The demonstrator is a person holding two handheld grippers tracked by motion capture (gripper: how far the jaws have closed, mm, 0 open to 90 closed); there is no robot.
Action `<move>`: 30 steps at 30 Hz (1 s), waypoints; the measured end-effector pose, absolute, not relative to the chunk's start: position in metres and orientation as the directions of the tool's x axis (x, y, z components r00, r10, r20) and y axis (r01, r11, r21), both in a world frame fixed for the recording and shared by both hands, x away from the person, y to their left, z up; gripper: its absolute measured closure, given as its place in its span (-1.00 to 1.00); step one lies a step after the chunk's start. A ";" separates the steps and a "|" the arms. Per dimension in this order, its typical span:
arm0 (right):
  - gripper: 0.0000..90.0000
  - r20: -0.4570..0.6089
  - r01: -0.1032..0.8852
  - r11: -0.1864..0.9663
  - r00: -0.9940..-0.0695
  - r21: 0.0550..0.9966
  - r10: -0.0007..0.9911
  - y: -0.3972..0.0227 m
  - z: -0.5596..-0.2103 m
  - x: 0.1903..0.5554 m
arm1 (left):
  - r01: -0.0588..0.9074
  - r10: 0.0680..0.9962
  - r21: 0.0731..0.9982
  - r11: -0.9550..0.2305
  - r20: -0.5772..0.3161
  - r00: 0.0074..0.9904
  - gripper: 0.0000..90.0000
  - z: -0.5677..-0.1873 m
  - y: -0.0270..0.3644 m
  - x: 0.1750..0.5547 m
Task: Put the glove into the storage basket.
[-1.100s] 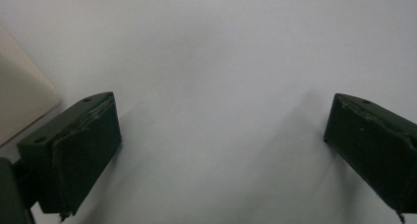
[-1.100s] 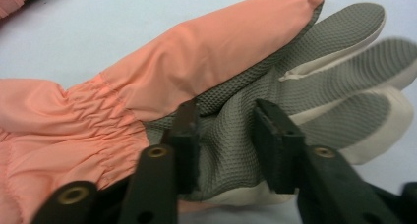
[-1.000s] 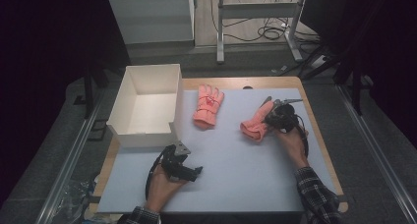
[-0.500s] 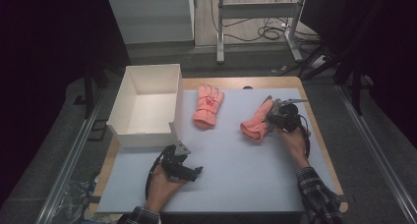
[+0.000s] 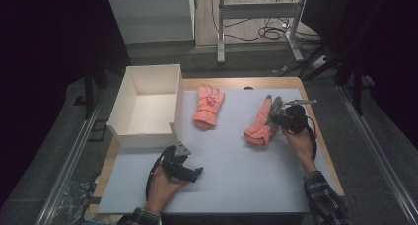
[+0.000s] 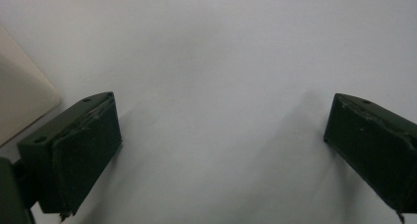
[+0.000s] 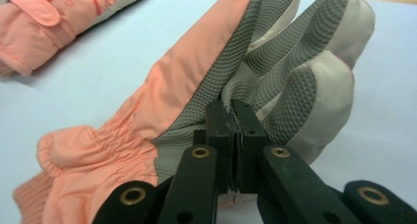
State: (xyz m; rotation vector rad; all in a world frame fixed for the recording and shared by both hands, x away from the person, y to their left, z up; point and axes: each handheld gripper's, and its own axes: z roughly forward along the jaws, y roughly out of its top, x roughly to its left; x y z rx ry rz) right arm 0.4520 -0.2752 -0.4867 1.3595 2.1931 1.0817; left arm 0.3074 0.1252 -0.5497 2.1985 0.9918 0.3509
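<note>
Two pink gloves on table: right gripper [image 7: 235,150] clamped on glove [image 5: 260,124] at 3 o'clock, likely mid-pickup, next lift toward white box [image 5: 129,95] at 10; left gripper [image 5: 190,171] spread, idle at 7.

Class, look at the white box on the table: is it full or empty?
Empty. The high view shows the open white box with only its bare floor and walls; both gloves lie outside it.
</note>
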 end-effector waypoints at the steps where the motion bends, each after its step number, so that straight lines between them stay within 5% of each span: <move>1: 0.94 0.101 0.607 0.252 -0.486 0.753 0.868 -0.276 -0.485 0.451 | 0.554 0.740 0.688 -0.470 -0.035 0.671 -0.99 -0.550 0.125 0.307; 14: 0.94 0.166 0.588 0.221 -0.532 0.778 0.831 -0.288 -0.469 0.426 | 0.554 0.741 0.687 -0.470 -0.035 0.671 -0.99 -0.550 0.125 0.307; 30: 0.94 0.180 0.525 0.312 -0.689 0.792 0.702 -0.270 -0.460 0.381 | 0.556 0.742 0.687 -0.468 -0.037 0.670 -0.99 -0.550 0.125 0.307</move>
